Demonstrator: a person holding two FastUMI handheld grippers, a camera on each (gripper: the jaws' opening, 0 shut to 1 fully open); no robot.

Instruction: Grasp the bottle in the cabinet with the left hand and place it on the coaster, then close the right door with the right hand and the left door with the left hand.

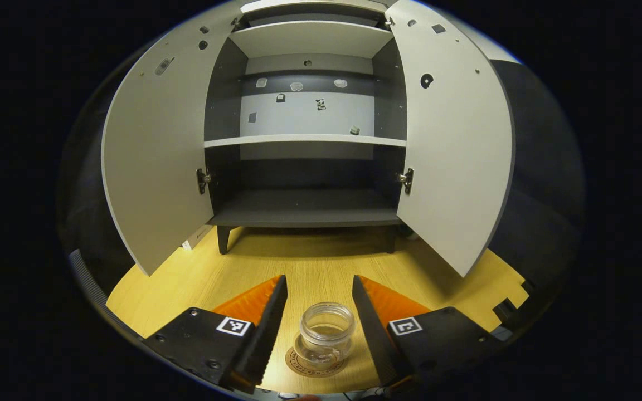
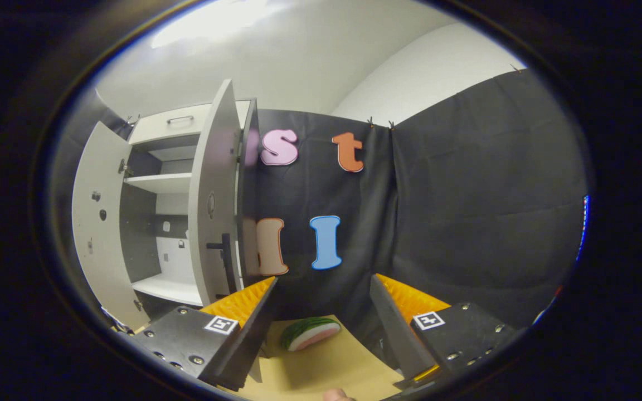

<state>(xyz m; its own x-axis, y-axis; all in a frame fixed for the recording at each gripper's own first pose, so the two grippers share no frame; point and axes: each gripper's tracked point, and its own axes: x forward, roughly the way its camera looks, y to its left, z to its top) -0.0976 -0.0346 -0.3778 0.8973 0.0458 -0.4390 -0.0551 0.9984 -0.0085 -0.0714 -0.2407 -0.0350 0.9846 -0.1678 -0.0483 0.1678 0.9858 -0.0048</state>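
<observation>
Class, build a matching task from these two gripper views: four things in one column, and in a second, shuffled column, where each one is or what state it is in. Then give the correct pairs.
Column 1
1. bottle
2. cabinet doors
3. watermelon slice
4. left gripper

Column 2
A. both swung open
B. standing on the coaster, lid off
C. lying on the table between the right gripper's fingers
D. open, a finger on each side of the bottle, not touching it

Pairs: 1-B, 2-A, 3-C, 4-D
</observation>
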